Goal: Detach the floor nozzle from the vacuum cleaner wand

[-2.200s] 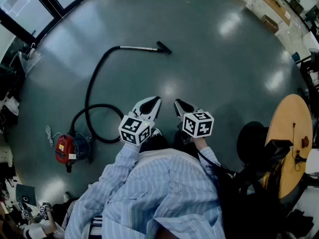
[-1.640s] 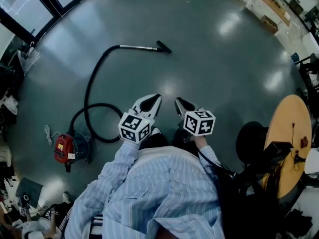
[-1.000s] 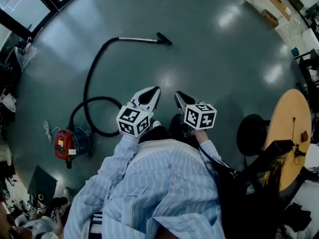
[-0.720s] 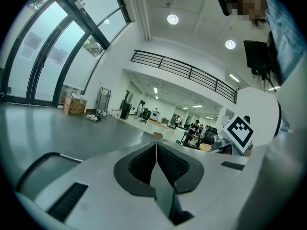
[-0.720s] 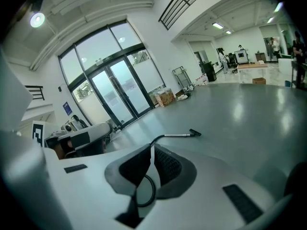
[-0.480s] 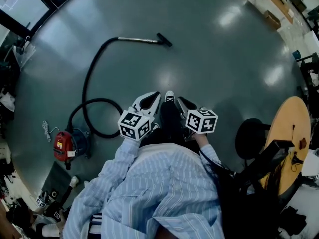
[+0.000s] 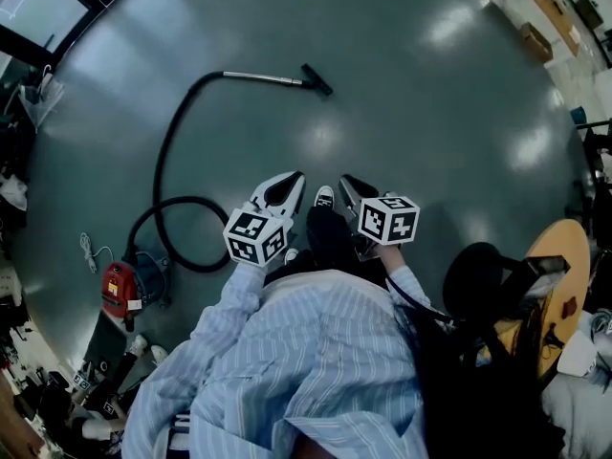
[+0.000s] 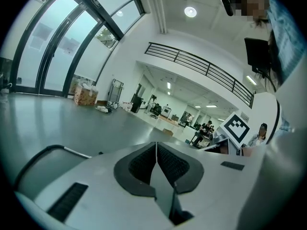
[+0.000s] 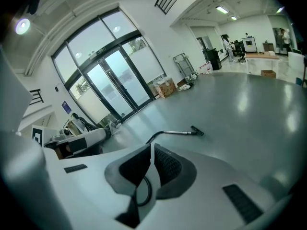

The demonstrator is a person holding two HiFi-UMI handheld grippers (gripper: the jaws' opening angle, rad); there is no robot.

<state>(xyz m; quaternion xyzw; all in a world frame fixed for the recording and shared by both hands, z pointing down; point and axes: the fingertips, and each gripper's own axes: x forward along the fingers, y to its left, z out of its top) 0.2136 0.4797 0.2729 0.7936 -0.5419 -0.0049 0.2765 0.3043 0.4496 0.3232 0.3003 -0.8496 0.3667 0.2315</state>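
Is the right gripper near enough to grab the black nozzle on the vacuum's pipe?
Probably not yet. The right gripper is held close to the person's body with its jaws shut, and the floor nozzle lies well ahead across the floor. Nothing blocks the way, so walking closer should do it.

Glossy grey-green polished floor (image 7: 430,113), ceiling-light glare at 1 to 2 o'clock. Round wooden table (image 7: 571,249) at 3 o'clock, head view. Tall dark-framed glass doors (image 9: 111,86) at 10 o'clock, right gripper view. White walls (image 8: 124,56). Black-railed balcony (image 8: 201,63) and round ceiling lamp (image 8: 190,11) at 1 o'clock.
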